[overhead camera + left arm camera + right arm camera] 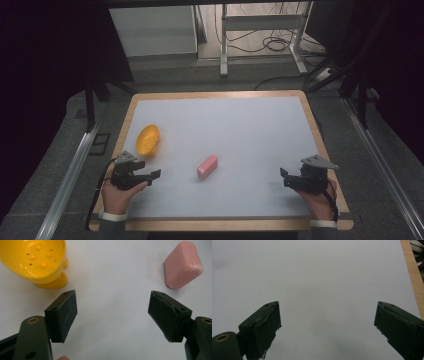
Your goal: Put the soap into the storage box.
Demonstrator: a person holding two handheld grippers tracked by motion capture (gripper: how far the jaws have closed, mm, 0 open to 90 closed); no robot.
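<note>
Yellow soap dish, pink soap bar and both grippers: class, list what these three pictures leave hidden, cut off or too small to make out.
- Yellow soap dish: left gripper view, the top and left edges cut it off.
- Pink soap bar: its underside rests unseen on the white table.
- Dish holes: too small in the high view.
- Left gripper and right gripper: hands hide their undersides in the high view.
</note>
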